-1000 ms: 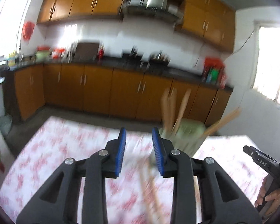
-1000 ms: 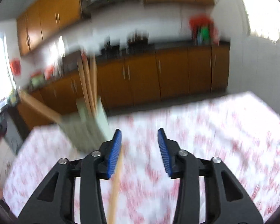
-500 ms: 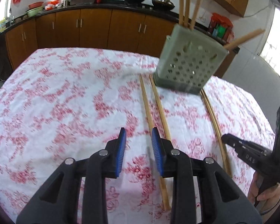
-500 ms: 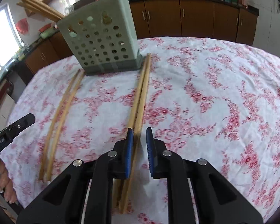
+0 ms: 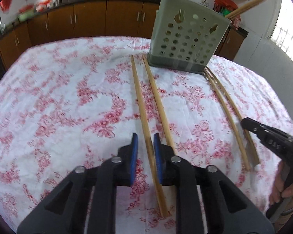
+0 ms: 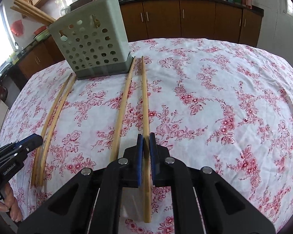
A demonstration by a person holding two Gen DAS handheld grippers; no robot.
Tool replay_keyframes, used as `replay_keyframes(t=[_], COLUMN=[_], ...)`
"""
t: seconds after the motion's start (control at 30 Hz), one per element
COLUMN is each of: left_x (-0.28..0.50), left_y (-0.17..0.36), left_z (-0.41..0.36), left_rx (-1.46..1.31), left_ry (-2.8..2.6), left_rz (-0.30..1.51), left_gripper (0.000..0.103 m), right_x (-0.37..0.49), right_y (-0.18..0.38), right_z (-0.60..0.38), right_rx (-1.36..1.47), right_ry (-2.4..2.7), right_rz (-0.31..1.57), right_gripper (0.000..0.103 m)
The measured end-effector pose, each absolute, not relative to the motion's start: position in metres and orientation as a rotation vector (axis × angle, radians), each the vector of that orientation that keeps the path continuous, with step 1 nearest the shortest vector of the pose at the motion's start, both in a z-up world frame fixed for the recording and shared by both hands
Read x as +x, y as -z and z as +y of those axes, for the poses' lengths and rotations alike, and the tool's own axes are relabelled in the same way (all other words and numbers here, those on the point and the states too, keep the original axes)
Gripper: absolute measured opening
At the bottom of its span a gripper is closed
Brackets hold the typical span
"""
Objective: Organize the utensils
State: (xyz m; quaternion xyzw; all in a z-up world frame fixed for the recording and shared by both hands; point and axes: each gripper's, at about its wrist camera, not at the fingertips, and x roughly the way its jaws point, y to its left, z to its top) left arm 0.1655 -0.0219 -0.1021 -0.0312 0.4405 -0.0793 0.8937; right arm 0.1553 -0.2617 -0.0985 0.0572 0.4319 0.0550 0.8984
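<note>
Right gripper (image 6: 146,150) clamped on one chopstick (image 6: 144,101) lying on the floral table (image 6: 224,97); left gripper (image 5: 145,150) parted around another chopstick (image 5: 141,105), blue fingers (image 5: 134,148) apart from the wood; perforated grey-green holder (image 5: 187,39) at the far ends, more sticks upright inside, tops cut off by the frame; brown cabinets (image 5: 87,19) behind; contact under the right fingers hidden by blur.
</note>
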Motion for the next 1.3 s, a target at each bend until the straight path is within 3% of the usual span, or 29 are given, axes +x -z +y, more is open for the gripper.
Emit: replay_keyframes(t=[0.13, 0.6, 1.3], left_x=[0.173, 0.225, 0.222], left_y=[0.102, 0.102, 0.105], left_z=[-0.016, 0.051, 0.057], left_rx=[-0.062, -0.073, -0.138], left_ry=[0.125, -0.049, -0.021], left_rz=[0.913, 0.891, 0.884], left_gripper=[0.009, 0.01, 0.01], right_x=[0.158, 0.196, 0.198], right_y=[0.098, 0.098, 0.097], right_z=[-0.263, -0.299, -0.298], right_rx=[0.096, 0.109, 0.119], right_ry=[-0.101, 0.022, 0.017], right_rz=[0.883, 0.848, 0.849], right_gripper=[0.008, 0.008, 0.008])
